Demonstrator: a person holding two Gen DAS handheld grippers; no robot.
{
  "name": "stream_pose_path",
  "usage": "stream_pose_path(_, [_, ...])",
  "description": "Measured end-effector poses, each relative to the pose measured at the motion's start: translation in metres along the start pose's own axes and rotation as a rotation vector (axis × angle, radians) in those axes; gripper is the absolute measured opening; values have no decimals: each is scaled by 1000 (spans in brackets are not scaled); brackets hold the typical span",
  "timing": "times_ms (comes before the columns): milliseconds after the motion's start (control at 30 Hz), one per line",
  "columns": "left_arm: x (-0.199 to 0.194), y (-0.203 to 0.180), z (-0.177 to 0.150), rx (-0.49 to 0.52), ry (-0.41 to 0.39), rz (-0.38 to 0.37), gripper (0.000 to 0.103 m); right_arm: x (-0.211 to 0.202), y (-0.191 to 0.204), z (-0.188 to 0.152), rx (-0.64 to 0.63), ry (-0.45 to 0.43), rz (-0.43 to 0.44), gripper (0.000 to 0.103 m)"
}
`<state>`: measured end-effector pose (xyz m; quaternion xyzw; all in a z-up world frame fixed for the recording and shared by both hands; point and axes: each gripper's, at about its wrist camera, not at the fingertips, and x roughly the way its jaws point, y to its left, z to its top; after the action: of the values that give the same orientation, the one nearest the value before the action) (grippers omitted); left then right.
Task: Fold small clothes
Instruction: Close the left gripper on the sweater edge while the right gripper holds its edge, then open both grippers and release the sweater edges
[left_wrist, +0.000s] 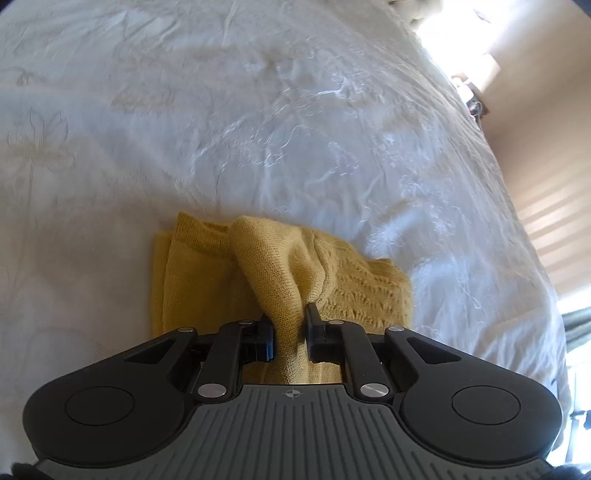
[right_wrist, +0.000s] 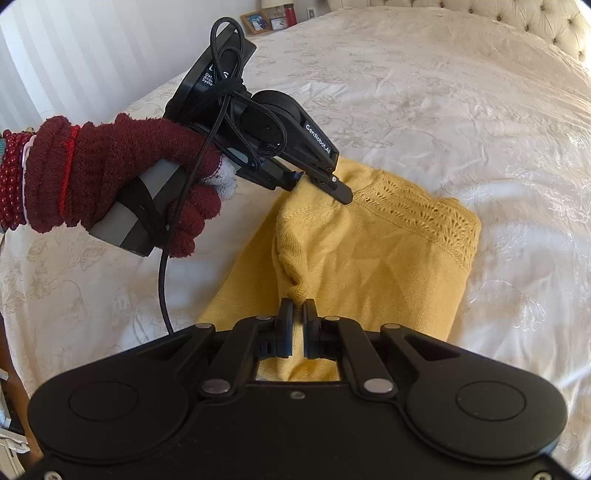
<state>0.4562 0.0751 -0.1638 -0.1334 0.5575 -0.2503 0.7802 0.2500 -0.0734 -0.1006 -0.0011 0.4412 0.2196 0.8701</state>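
Note:
A yellow knit garment (left_wrist: 192, 280) lies partly folded on the white embroidered bedspread (left_wrist: 258, 129). My left gripper (left_wrist: 290, 314) is shut on a raised fold of it, and the cloth runs down between the jaws. In the right wrist view, a hand in a dark red glove (right_wrist: 122, 173) holds that left gripper (right_wrist: 321, 184) at the garment's (right_wrist: 369, 258) far left part, beside its lacy knit band. My right gripper (right_wrist: 297, 306) is shut on a small pinch of the near edge of the same cloth.
The bedspread (right_wrist: 443, 92) stretches all around the garment. A tufted headboard (right_wrist: 535, 22) stands at the far right. A bedside table holds a picture frame (right_wrist: 256, 20) and a red jar (right_wrist: 290, 14). A black cable (right_wrist: 162, 280) hangs from the left gripper. The bed's edge (left_wrist: 517, 221) drops off at the right.

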Motion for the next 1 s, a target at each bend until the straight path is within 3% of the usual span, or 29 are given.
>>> stream_pose_path(167, [-26, -3, 6, 90, -18, 10, 14, 10, 24, 4, -57, 5, 65, 9])
stream_pose_path(267, [-7, 12, 9, 103, 26, 84, 17, 43, 37, 0, -92, 74, 81, 11])
stream_pose_path(300, [0, 19, 7, 99, 40, 124, 18, 53, 39, -1, -97, 96, 91, 18])
stream_pose_path(333, [6, 26, 7, 94, 52, 156, 23, 62, 40, -3, -91, 125, 115, 18])
stream_pose_path(400, [7, 39, 4, 52, 35, 146, 30, 63, 39, -3, -73, 129, 164, 19])
stream_pose_path(433, [3, 44, 3, 26, 12, 166, 42, 57, 39, -3, -70, 115, 175, 19])
stream_pose_path(467, [-2, 46, 1, 15, -17, 199, 47, 49, 36, -2, -64, 98, 178, 19])
stream_pose_path(533, [-16, 47, -2, 28, -73, 243, 51, 35, 24, 3, -25, 59, 168, 33])
stream_pose_path(600, [-27, 45, -2, 32, -106, 245, 59, 25, 8, 8, 25, 13, 140, 69])
stream_pose_path(633, [-33, 42, -2, 35, -118, 237, 64, 22, -3, 10, 54, -3, 124, 72])
stream_pose_path(733, [-41, 28, -3, 84, -149, 217, 75, 29, -37, 23, 135, -5, 57, 71])
stream_pose_path(800, [-37, 15, -4, 126, -153, 210, 78, 40, -54, 31, 150, 10, 35, 72])
stream_pose_path(1000, [4, 7, -8, 172, -63, 206, 79, 72, -84, 48, 107, 41, 24, 74])
